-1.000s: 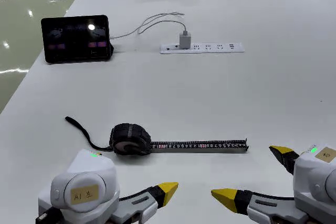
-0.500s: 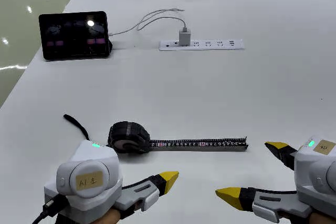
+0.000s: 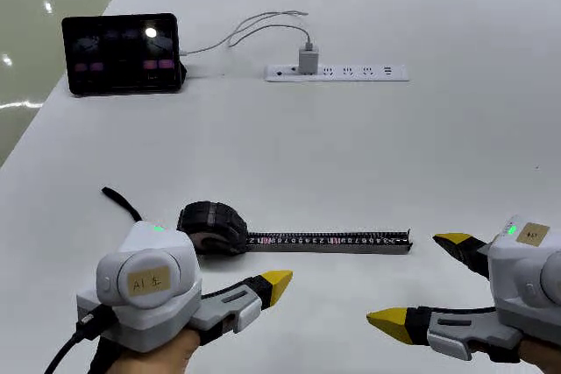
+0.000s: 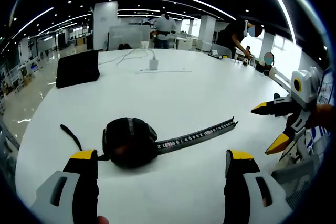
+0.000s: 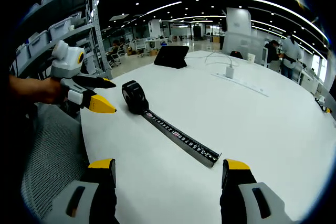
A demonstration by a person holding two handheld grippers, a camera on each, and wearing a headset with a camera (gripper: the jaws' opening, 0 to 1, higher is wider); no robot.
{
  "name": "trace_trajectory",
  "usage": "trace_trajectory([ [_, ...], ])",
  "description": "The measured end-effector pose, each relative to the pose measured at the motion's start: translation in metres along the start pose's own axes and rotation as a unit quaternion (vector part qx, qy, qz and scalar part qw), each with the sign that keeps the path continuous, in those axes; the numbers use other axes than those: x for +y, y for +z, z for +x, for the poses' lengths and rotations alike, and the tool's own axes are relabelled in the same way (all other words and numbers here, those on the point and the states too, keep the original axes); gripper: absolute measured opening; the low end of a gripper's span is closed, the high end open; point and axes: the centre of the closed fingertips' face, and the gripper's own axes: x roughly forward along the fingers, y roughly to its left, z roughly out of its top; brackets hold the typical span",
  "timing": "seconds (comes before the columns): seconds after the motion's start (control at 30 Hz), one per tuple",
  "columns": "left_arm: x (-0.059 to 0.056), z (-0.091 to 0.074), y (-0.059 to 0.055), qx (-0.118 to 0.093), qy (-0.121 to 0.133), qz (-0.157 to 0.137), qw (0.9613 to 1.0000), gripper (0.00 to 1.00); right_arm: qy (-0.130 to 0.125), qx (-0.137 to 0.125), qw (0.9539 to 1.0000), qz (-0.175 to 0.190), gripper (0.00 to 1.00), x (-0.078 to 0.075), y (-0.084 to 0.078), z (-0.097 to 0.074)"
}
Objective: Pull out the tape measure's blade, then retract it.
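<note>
While the black numbered blade [image 3: 329,240] lies crosswise on the white tabletop [image 3: 351,155], its tip sits nearest the open right tongs [image 3: 419,278]. The round black case [image 3: 213,228] faces the left tongs [image 4: 161,155], open too.

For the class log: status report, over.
Left gripper open, right gripper open, both empty. Tape measure on table, blade out, untouched. Nothing in the way.

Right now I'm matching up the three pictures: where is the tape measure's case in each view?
Head view: case lower left of centre.
Left gripper view: case just below centre, slightly left.
Right gripper view: case left of centre, at mid-height.
Shared landmark: the pulled-out blade running from it.
</note>
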Motion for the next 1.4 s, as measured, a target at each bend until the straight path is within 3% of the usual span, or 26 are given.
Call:
trace_trajectory([
  [0.63, 0.013, 0.019, 0.006, 0.0, 0.009, -0.014, 0.9999, 0.99, 0.03, 0.032, 0.9978, -0.05, 0.66, -0.021, -0.007, 0.012],
  [1.4, 0.028, 0.036, 0.005, 0.006, 0.02, -0.035, 0.9992, 0.99, 0.063, 0.077, 0.9887, -0.112, 0.46, -0.049, -0.018, 0.027],
])
